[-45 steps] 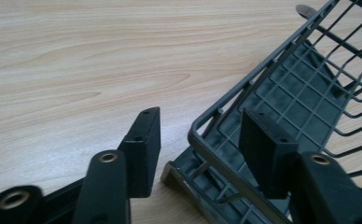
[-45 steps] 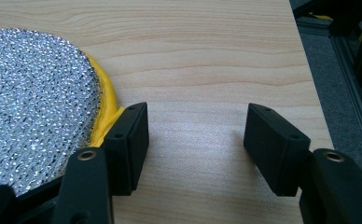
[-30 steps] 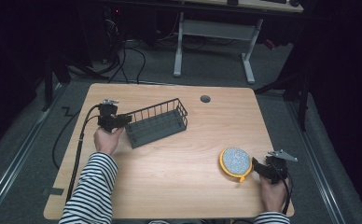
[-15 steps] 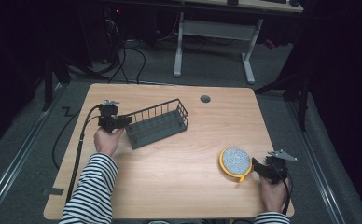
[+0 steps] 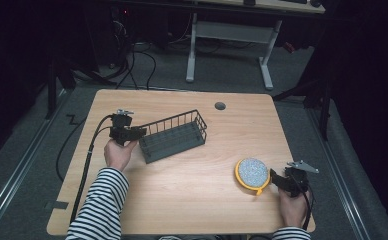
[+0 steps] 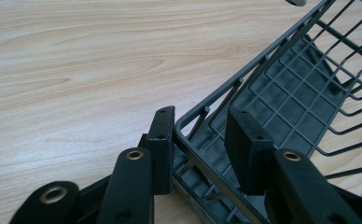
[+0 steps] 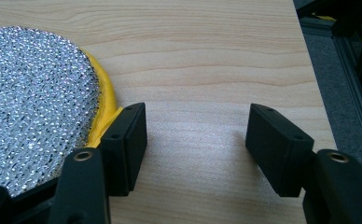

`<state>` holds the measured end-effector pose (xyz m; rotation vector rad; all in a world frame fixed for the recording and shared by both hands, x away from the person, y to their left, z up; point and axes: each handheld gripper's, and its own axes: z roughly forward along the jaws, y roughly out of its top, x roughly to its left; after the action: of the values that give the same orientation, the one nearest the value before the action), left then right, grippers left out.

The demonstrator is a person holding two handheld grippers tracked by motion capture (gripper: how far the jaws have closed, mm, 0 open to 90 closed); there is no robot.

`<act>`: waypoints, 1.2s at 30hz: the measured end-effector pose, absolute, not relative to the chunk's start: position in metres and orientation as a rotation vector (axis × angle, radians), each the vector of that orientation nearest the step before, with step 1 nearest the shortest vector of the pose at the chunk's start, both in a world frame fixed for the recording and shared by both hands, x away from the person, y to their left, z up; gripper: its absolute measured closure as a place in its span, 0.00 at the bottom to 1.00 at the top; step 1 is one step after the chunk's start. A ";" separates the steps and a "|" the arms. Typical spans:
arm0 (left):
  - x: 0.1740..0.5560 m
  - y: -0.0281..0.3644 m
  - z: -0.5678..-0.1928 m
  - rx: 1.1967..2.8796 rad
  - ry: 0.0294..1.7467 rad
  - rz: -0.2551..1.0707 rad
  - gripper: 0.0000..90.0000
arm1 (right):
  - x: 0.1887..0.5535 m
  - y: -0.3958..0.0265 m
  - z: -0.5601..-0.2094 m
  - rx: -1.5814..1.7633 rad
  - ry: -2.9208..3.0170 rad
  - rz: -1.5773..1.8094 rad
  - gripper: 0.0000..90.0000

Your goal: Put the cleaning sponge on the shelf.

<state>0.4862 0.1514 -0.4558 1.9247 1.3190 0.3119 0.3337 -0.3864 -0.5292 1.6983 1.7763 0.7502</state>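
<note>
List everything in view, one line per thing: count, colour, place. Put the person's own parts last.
wire basket: one, dark grey, left half of the table, tilted, its near corner between the left jaws.
scouring pad: one, round, silver top with yellow rim, right front of the table.
table: one, light wood, centre; a dark round hole near its far edge.
desk frame: one, pale grey, on the floor behind the table.
left gripper: one, black, jaws astride the basket's corner rim.
right gripper: one, black, open, one jaw against the pad's rim.
sleeves: two, striped black and white, bottom edge.
</note>
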 end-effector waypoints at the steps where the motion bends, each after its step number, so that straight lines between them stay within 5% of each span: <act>1: 0.485 0.151 -0.456 1.917 1.312 0.306 0.73 | 0.334 -0.386 -0.529 1.698 1.776 0.750 0.43; 36: 0.447 0.113 -0.456 1.959 1.202 0.254 0.74 | 0.334 -0.386 -0.529 1.700 1.775 0.750 0.43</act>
<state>0.4470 0.1125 -0.4565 1.9589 1.2019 0.2535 0.3337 -0.3861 -0.5292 1.6998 1.7752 0.7498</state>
